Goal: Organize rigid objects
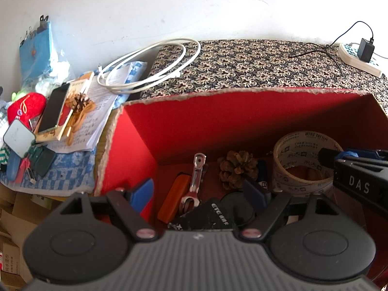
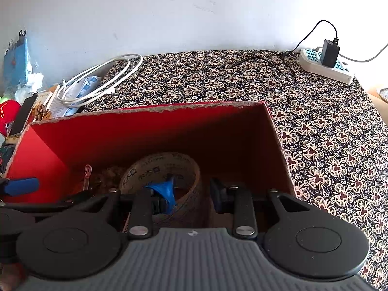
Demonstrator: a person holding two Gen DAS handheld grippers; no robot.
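Tape roll point(image 2: 161, 169) is gripped by its wall in the right tongs point(image 2: 191, 194), low inside the red box point(image 2: 145, 126); left tongs point(image 1: 201, 191) are spread, empty. A gentle release is advised, clear of the pine cone point(image 1: 237, 169).

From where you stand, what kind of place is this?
Probably a room in a home: a patterned cloth covers a surface against a plain white wall, with a power strip and piled papers beside the red box.

Floral-clothed table point(image 2: 327, 131) bearing red box point(image 2: 150, 131), power strip point(image 2: 312, 66), white cable point(image 2: 101, 80).
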